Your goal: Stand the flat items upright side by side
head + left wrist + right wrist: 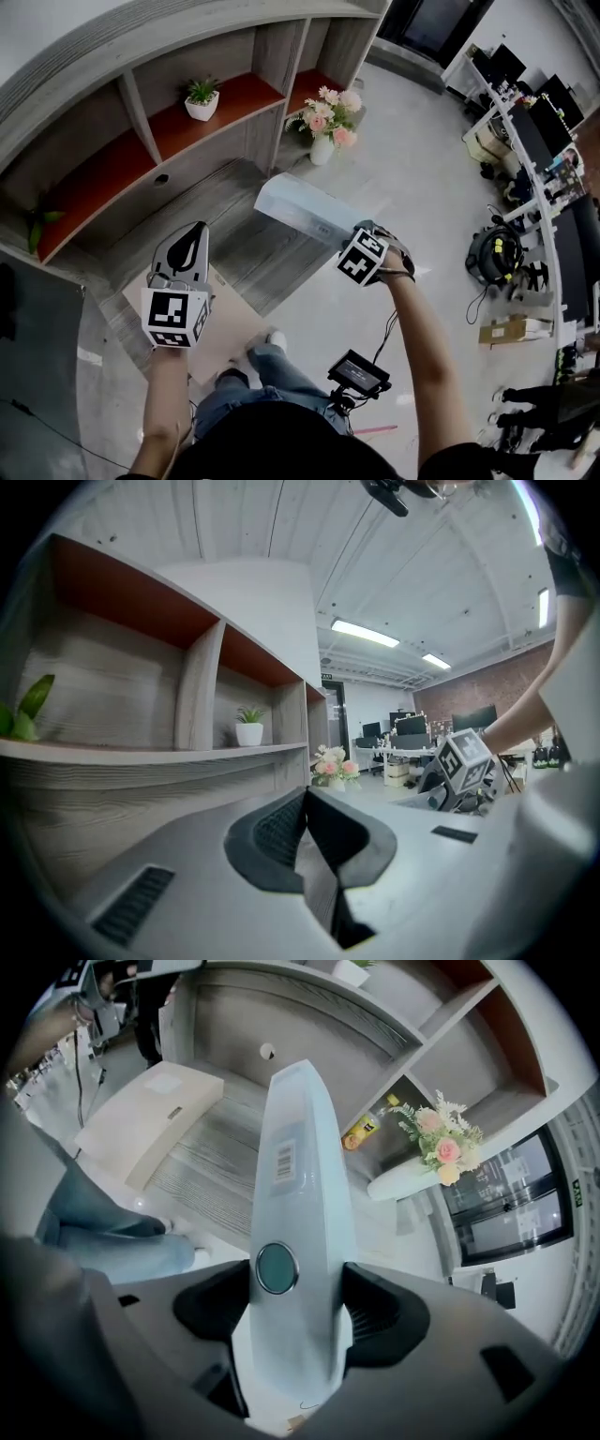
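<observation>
Right gripper (300, 1299) has its fingers (386, 1321) clamped on the spine end of a pale blue folder (295, 1176). The folder is in the air, sticking out toward 10 o'clock from the gripper in the head view, well clear of the shelf (234, 211). Left gripper (305, 829) is pinched shut on nothing, fingers (272, 832) together, hanging at about 8 o'clock of the blue one. A beige folder (150, 1119) lies flat on the low wood deck, at 10 o'clock in the right gripper view. So progress-wise I'd call it early: nothing's standing yet. The blue one needs setting upright, then the beige one goes up beside it.
</observation>
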Available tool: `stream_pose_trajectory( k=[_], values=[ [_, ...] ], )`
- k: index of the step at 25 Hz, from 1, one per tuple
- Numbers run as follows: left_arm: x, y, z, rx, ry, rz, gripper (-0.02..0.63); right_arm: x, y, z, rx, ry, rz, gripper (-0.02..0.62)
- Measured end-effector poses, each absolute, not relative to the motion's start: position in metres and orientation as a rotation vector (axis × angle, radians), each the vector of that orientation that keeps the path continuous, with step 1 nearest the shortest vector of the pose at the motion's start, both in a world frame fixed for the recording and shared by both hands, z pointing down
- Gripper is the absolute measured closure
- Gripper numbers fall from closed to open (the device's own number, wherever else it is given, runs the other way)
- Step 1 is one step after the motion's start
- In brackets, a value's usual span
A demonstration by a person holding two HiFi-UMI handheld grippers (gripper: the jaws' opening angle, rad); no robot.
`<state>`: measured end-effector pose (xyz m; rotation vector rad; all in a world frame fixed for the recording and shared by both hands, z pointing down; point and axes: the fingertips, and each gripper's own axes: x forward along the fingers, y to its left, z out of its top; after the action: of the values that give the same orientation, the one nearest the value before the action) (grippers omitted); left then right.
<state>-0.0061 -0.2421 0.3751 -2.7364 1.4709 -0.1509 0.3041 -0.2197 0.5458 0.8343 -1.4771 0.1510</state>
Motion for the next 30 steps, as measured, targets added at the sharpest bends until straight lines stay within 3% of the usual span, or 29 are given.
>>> stream_pose_trajectory(
  k=[20,30],
  values=[
    [0.021,-0.267,0.345,-2.563,1.696,-0.068,0.594,0.330,-0.252,0.491,0.383,-1.686,0.715,0.262],
    [0.028,-0.273,0.353,-2.528,1.758,-0.082,0.594,0.350,-0.286,0.493,0.426,-1.704,0.522,0.252]
  ],
)
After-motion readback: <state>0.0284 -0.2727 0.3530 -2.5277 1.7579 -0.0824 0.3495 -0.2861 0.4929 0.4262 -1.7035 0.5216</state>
